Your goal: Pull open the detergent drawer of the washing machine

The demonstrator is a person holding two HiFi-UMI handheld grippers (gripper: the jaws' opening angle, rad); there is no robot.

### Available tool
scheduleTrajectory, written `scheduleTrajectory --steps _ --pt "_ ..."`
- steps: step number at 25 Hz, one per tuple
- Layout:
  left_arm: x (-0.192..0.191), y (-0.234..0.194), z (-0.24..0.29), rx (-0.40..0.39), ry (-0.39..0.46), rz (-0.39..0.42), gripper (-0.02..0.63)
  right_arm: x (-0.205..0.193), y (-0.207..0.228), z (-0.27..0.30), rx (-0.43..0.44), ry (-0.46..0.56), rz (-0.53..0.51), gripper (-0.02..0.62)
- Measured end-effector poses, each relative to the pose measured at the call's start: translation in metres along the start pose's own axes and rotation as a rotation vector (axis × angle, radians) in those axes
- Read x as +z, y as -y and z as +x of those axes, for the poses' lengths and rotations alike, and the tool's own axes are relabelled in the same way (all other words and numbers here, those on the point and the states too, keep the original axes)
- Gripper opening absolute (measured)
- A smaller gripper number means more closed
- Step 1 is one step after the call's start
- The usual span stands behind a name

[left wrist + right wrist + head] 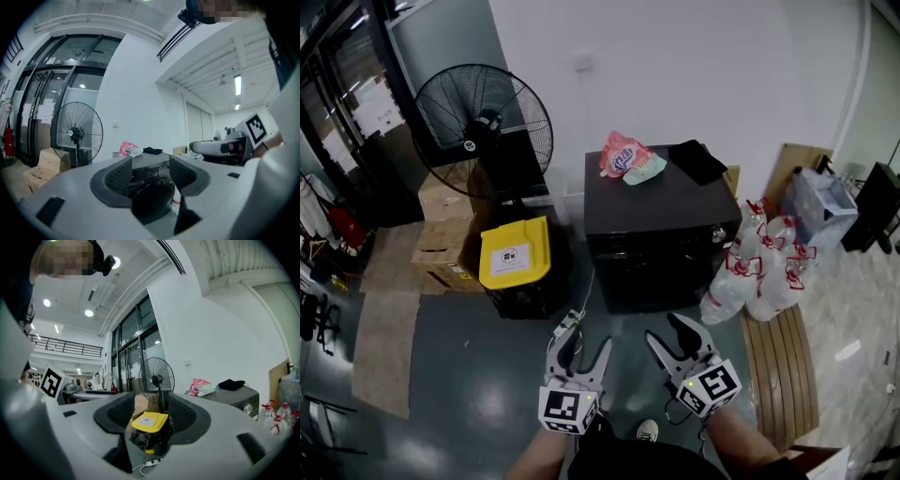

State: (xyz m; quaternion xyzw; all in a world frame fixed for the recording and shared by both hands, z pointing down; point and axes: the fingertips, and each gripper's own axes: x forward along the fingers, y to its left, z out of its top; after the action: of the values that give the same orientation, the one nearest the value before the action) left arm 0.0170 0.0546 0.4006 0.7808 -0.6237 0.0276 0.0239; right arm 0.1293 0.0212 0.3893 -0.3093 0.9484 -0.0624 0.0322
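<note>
Left claw (pixel 584 339) and right claw (pixel 667 330) gape empty, pads (pixel 119 176) ribbed; boxy black washing machine (pixel 661 220), probably matte.

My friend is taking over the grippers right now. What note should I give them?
Left gripper: jaws open, empty.
Right gripper: jaws open, empty.
Washing machine: straight ahead, well clear of both grippers; a pink bag and a black cloth lie on top.
Done: nothing yet; no drawer sticks out of its front.
To do: walk up, grip the drawer, pull it open.
</note>
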Motion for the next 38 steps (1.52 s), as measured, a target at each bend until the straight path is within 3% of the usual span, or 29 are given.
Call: scheduleTrajectory --steps 6,20,28,38 --pt "-0.004 -0.043 0.035 -0.073 0.002 -0.017 0.227 -0.006 0.013 0.053 -0.071 -0.014 0.015 0.235" --pt "-0.016 -0.163 0.097 -0.227 -0.018 -0.046 0.227 -0.025 0.03 0.181 -0.254 0.007 0.163 0.238" --pt "-0.019 -0.183 0.11 -0.292 -0.015 -0.038 0.228 -0.04 0.032 0.209 -0.307 0.015 0.215 0.241" --pt "-0.023 -0.19 0.136 -0.299 -0.03 -0.021 0.227 -0.07 0.063 0.238 -0.315 0.014 0.37 0.253"
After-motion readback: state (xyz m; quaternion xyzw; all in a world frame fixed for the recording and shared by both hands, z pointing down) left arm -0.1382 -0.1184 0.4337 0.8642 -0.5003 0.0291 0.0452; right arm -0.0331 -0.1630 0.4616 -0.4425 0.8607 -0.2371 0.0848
